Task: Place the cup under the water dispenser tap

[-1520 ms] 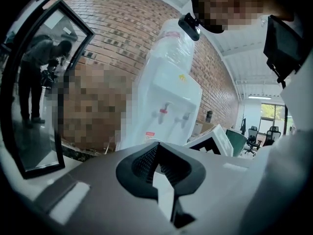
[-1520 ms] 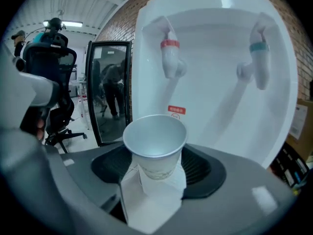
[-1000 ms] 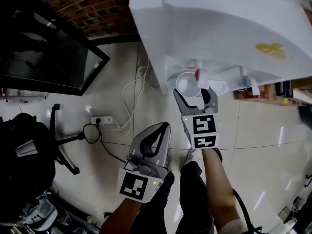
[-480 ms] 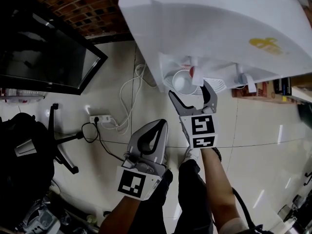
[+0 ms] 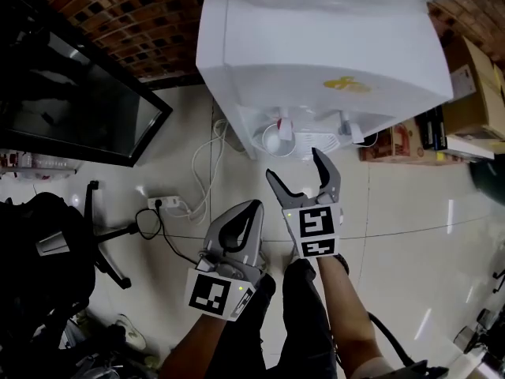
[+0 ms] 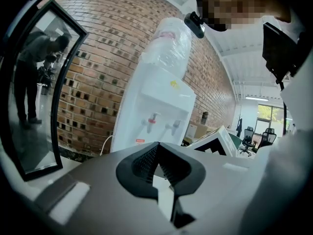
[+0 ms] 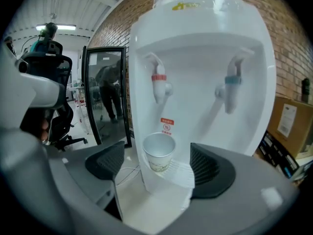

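cup (image 7: 159, 152): paper | dispenser (image 7: 195, 58): glossy plastic | floor (image 5: 402, 212): glossy tile | wall (image 6: 98, 72): rough brick

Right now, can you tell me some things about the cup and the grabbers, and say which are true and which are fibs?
The paper cup stands under the red tap. True.
The right gripper is squeezing the cup. False: its jaws have just been opening, stand wide apart and hold nothing.
The left gripper is shut and empty. True.
The cup lies tipped over. False: it stands upright on the drip tray.
The water dispenser is black. False: it is white.
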Demonstrator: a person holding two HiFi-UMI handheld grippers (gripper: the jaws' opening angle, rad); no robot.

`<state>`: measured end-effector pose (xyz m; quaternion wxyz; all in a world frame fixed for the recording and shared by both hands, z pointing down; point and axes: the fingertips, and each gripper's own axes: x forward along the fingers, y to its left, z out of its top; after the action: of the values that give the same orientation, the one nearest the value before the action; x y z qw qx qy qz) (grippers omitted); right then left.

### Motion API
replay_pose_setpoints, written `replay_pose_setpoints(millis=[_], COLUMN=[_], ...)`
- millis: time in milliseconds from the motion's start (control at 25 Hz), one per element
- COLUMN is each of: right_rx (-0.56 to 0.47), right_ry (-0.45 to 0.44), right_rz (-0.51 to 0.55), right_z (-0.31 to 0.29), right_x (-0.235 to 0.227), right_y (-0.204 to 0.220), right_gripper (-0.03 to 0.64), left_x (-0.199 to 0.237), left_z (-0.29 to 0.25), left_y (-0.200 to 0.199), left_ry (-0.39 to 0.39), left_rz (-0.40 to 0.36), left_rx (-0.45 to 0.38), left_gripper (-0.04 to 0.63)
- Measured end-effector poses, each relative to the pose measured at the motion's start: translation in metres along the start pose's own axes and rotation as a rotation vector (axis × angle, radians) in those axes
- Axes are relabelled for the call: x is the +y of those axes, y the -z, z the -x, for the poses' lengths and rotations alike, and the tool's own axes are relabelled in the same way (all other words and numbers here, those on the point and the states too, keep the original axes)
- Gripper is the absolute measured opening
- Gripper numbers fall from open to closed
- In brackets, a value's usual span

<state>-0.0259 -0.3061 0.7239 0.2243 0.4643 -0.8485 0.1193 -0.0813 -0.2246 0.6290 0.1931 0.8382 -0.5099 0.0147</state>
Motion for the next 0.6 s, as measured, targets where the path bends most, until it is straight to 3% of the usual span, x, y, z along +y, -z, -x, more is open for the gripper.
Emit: replay_pose_setpoints(millis=[200,600], right_rx=[-0.028,-0.189], right_ry=[-0.009,0.011], right_rz=[0.009,0.028], right_z=[0.046,0.146], right_x=[0.014,0.023], right_y=[-0.041,-0.156], right_gripper=[0.425,0.279], left_x=[-0.018,-0.058], left_z=[0.019,0.047], left_y=[-0.035,-0.122], left_ry=[-0.002,0.006], left_rz=[-0.008,-0.035], left_rx=[-0.019,-0.081], left_gripper=[-0.008,-0.008])
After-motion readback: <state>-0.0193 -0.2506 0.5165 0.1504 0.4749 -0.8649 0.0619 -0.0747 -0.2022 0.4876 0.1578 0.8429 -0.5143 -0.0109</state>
